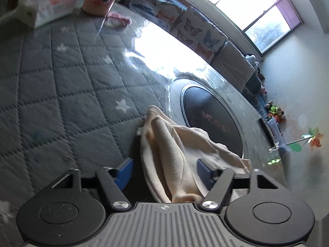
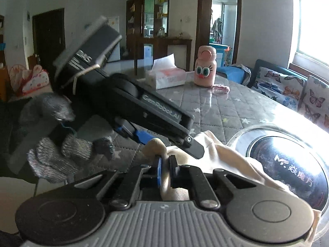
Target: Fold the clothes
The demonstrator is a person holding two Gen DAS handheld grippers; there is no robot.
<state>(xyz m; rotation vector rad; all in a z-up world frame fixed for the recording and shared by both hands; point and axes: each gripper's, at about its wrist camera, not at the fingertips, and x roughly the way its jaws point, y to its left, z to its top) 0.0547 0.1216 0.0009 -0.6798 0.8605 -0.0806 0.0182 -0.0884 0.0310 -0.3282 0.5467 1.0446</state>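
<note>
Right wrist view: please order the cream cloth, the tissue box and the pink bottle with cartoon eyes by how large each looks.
1. cream cloth, largest, though it lies nearest the camera.
2. tissue box.
3. pink bottle with cartoon eyes, close to the box in apparent size, so this last order is unsure.

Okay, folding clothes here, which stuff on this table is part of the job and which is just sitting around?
Part of the job:
cream cloth
right gripper, shut on the cloth
left gripper, jaws apart around the cloth

Just lying about:
tissue box
pink bottle with cartoon eyes
round black plate
</note>
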